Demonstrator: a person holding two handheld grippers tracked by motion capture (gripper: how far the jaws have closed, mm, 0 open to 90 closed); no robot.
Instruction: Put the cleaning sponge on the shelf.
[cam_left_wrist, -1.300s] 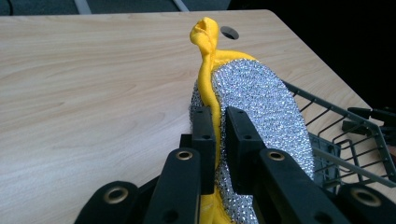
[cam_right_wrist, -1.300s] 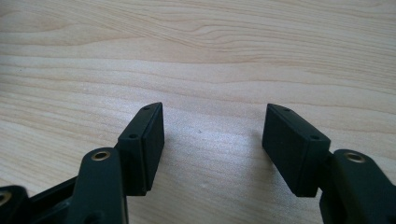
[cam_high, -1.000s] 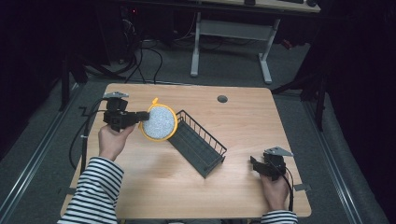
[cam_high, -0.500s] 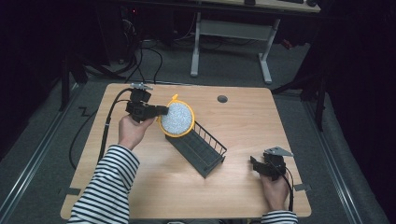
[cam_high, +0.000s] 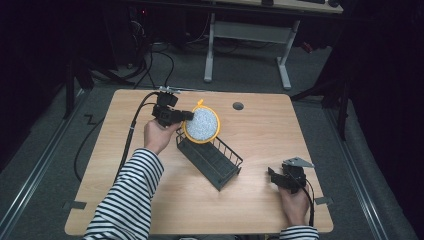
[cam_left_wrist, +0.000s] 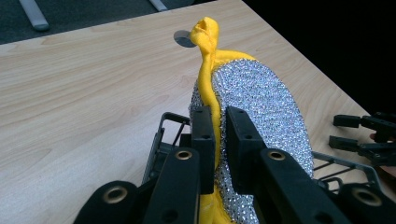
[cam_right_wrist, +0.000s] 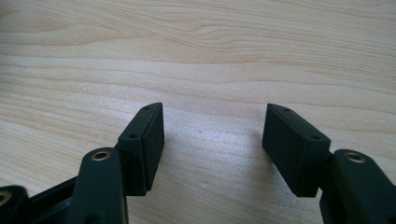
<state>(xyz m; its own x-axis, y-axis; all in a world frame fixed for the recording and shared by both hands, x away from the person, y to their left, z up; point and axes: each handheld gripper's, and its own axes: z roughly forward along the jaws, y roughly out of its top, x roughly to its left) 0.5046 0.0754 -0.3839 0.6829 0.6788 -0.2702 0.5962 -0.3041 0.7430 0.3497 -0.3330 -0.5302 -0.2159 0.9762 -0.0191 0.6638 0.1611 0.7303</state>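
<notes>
Left gripper (cam_high: 186, 116): jaws clamped on the yellow rim of the scrubber (cam_high: 202, 125).
Scrubber: held upright above the far end of the wire rack (cam_high: 210, 160).
Right gripper (cam_high: 272, 176): jaws wide, empty, near-right on surface (cam_high: 280, 125).

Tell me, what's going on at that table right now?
Left claw shut on the yellow-rimmed scrubber, held above the wire rack. Right claw open, nothing in it, low over the table. Nothing in the way.

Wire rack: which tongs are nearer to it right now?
Left. The left tongs hold the round scouring pad right over the wire rack at its far end; the right tongs rest on the table, apart from its near end.
</notes>
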